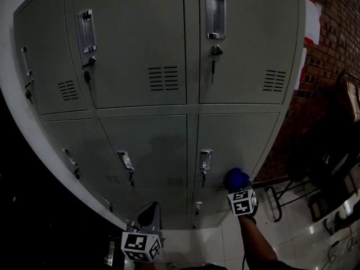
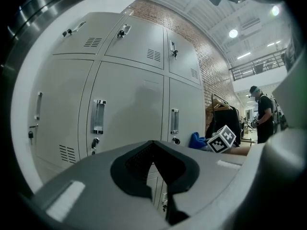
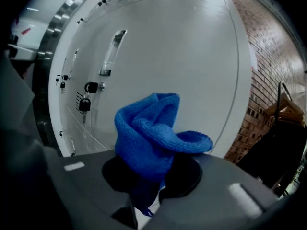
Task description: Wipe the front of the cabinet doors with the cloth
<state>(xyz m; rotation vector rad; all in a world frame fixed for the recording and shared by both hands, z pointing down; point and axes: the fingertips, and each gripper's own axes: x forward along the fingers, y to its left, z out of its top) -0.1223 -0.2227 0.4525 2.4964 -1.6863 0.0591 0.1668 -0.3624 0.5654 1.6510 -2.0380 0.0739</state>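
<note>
The grey locker cabinet (image 1: 152, 139) fills the head view, with several doors, handles and keyed locks. My right gripper (image 1: 241, 194) is shut on a bunched blue cloth (image 1: 237, 179), held at the lower edge of the right-hand door (image 1: 242, 139), right of its handle (image 1: 205, 159). In the right gripper view the cloth (image 3: 153, 133) stands up out of the gripper (image 3: 152, 176) close to the pale door (image 3: 192, 56); contact cannot be told. My left gripper (image 1: 148, 217) hangs lower and to the left, shut and empty (image 2: 156, 169), away from the doors. It sees the cloth (image 2: 196, 140) too.
Keys hang from the locks (image 1: 214, 52). A brick wall (image 1: 332, 38) adjoins the cabinet on the right, with a dark clothes rack and chairs (image 1: 332, 151) on glossy floor tiles (image 1: 298, 235). A person (image 2: 264, 114) stands far off.
</note>
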